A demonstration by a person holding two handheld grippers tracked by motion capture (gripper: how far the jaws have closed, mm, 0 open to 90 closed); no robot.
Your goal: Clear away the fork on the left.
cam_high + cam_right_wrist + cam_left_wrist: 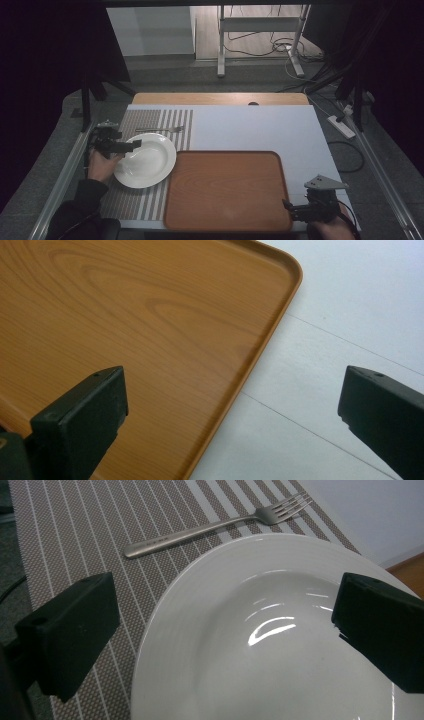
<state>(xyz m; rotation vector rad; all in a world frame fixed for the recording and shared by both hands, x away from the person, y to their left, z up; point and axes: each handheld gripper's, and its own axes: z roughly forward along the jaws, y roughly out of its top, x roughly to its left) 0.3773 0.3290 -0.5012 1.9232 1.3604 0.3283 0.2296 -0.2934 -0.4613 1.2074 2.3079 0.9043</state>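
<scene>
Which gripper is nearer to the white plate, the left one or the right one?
Left. The left gripper is open over the white plate's left rim. The right gripper is open at the wooden tray's near right corner, far from the plate.

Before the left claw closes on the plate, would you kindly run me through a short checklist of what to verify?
1. Left claw open: ok, jaws stand wide apart.
2. Plate rim between the jaws: ok, one jaw sits over the placemat, the other over the plate's bowl.
3. Jaws touching the rim: cannot tell, their height above the plate is unclear.
4. Fork out of the grasp: ok, it lies on the placemat beyond the plate, apart from it.
5. Tray free to receive the plate: ok, its wooden surface is bare.
6. Right claw out of the way: ok, open at the tray's near right corner.
</scene>
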